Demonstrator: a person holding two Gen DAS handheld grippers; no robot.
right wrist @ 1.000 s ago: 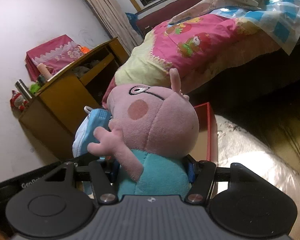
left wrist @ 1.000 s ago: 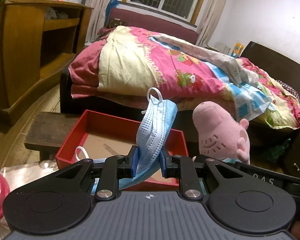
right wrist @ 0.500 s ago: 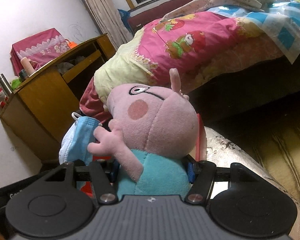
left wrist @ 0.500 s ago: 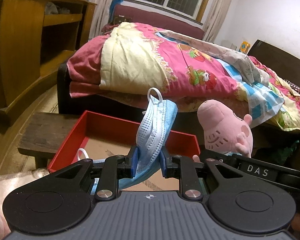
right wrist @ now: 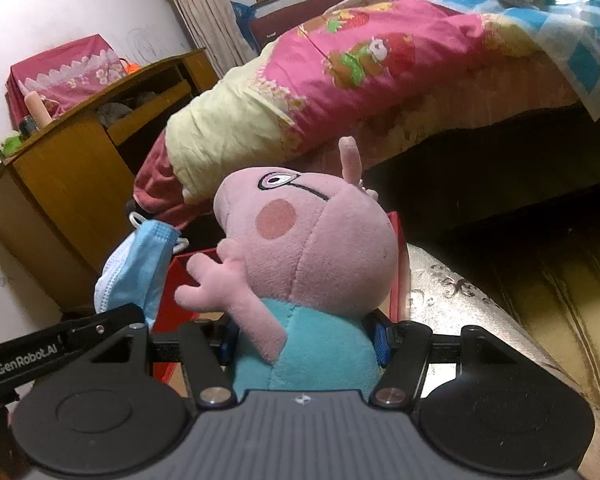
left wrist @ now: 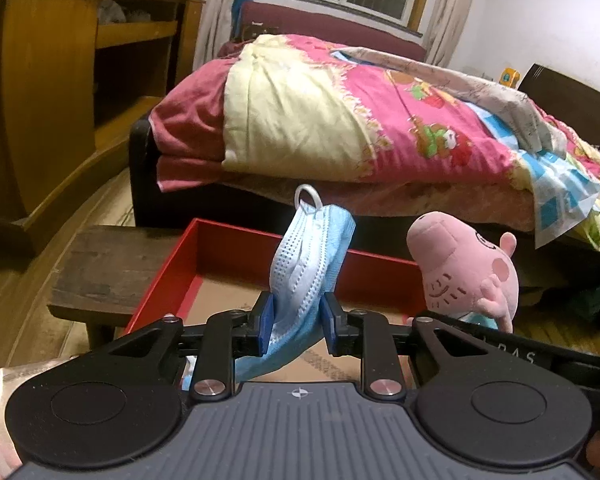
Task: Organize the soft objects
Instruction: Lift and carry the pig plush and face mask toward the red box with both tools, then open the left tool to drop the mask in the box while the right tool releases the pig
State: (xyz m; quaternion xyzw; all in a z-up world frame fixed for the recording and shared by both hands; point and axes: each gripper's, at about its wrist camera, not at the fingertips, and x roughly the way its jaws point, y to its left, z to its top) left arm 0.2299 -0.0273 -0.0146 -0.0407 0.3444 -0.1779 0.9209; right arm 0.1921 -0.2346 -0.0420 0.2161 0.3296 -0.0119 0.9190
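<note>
Since the earlier frames both grippers have advanced, bringing the red box [left wrist: 236, 248] closer and more fully beneath them. The left gripper [left wrist: 296, 320] pinches a face mask [left wrist: 308, 264] at its lower fold, jaws narrow; the mask is light and limp and droops over the box. The right gripper [right wrist: 304, 344] clamps a pig toy [right wrist: 312, 248] by its teal body, jaws moderately spread; the toy is soft and compressible, best held at the torso.
</note>
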